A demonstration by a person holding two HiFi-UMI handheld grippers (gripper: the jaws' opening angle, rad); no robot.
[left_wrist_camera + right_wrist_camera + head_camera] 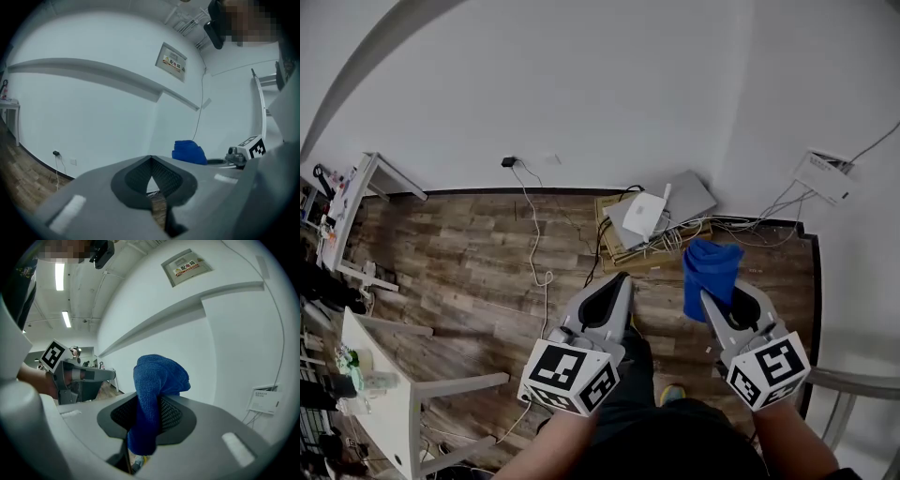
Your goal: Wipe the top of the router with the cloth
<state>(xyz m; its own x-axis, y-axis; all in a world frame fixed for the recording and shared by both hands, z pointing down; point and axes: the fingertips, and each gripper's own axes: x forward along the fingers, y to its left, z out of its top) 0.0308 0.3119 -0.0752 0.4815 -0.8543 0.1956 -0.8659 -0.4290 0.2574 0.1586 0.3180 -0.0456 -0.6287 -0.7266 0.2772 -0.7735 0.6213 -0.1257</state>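
1. At the head view's lower right, the right claw (709,302) pinches the blue cloth (711,270).
2. Left claw (622,279), lower centre, is pressed together, empty.
3. Router (645,214) sits just above centre, apart from the cloth.

Open floor (469,262) up to router (645,214); wall (628,94) behind, cables (678,239) alongside.

cloth (711,272) in the right gripper (719,300), router (645,214) on a board (622,255) beyond it.
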